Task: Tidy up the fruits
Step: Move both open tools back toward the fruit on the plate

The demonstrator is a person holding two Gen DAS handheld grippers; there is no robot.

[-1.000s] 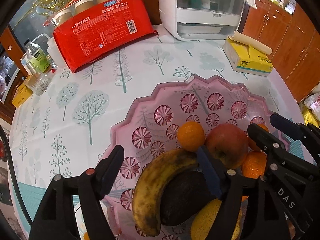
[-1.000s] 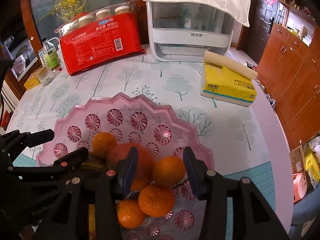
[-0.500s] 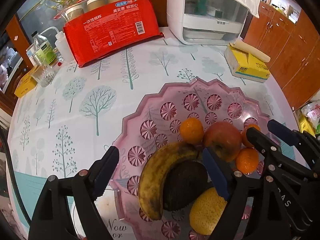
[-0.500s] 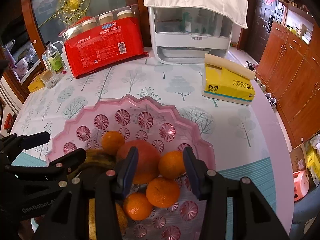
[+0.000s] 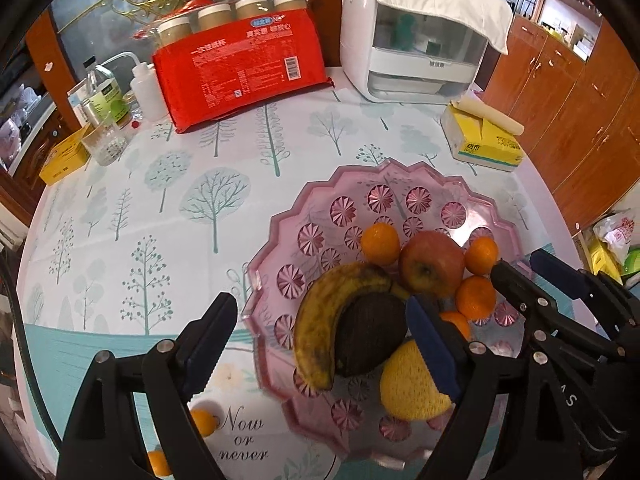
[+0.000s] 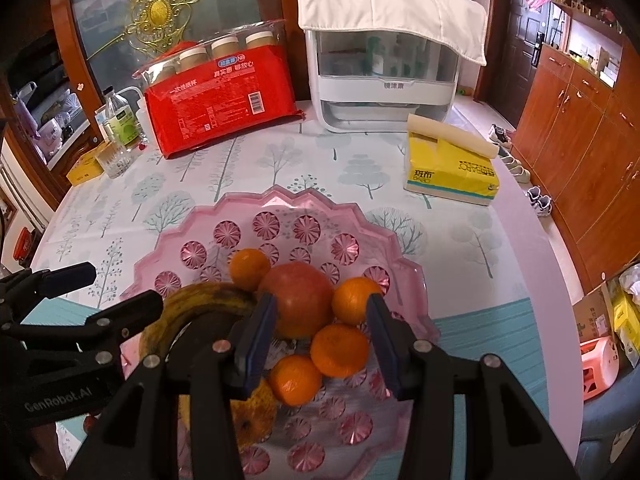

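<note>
A round table point(image 6: 500, 240) covered by a pale cloth printed with grey-green trees, its near edge banded teal, fills both views. At its far side stand a red plastic pack of paper cups point(image 6: 224, 100), a white box-shaped appliance draped with a white cloth point(image 6: 384, 72), a yellow tissue pack point(image 6: 448, 168), a clear glass point(image 5: 105, 145) and a few bottles. Reddish wooden cabinets point(image 6: 576, 120) line the right wall, and shoes lie on the floor beneath them.

Near the table's front edge sits a pink translucent scalloped plastic tray point(image 5: 400, 192) with pressed rosettes. In its near half the fruit lies bunched together: a yellow banana heavily spotted brown point(image 5: 324, 320), a dark, almost black avocado-like fruit point(image 5: 368, 328) cradled in the banana's curve, a red apple point(image 5: 432, 264), a rough-skinned yellow citrus fruit point(image 5: 408, 384) and four small orange mandarins point(image 6: 339, 350). In the left wrist view the banana's long axis runs from the tray's near edge up toward the apple, arching left with its hollow side to the right. Two more mandarins point(image 5: 202, 422) lie on the cloth outside the tray, below the left gripper's finger.

The left gripper point(image 5: 316, 344) hangs over the banana and dark fruit with its blue-padded fingers point(image 5: 432, 344) spread wide and gripping nothing. The right gripper point(image 6: 322, 336) hangs over the mandarins with a moderate gap, pads pressing on no fruit.
</note>
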